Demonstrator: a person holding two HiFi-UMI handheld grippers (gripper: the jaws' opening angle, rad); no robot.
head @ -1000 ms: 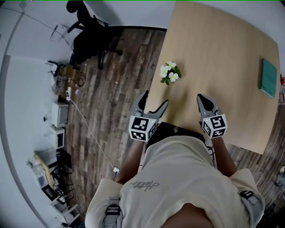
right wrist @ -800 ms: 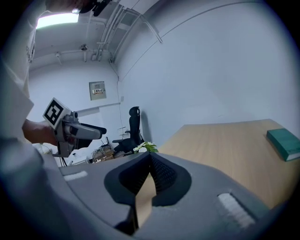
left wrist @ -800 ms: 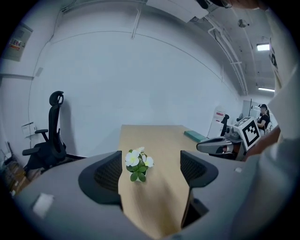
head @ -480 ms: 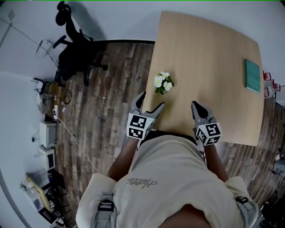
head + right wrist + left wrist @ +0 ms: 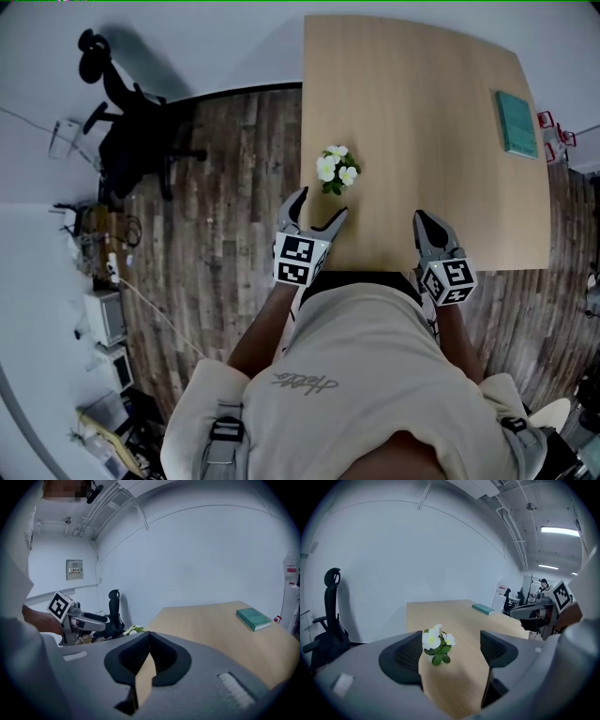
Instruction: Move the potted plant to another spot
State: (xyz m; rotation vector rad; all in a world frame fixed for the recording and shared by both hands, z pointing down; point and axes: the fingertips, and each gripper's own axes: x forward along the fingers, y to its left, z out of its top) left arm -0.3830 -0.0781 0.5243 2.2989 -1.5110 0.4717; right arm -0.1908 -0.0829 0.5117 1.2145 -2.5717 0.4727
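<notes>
A: Plant (image 5: 336,169) sits where?
B: On the surface (image 5: 431,112), by its 9 o'clock edge, at 12 o'clock from the left claw (image 5: 319,204), untouched.
A: Claws?
B: The left claw's apart, empty; right claw (image 5: 422,218) together.

Plank floor (image 5: 225,187), white wall (image 5: 202,42), black chair (image 5: 131,145)

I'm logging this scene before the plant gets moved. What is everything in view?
potted plant: one, white flowers and green leaves, near the table's left edge
table: one, light wood, upper middle
book: one, teal, flat at the table's far right
office chair: one, black, on the floor at left
floor: dark wood planks, left of the table
left gripper: one, grey, jaws open, empty, pointing at the plant
right gripper: one, grey, jaws shut, empty, over the table's near edge
shirt: one, beige, bottom
</notes>
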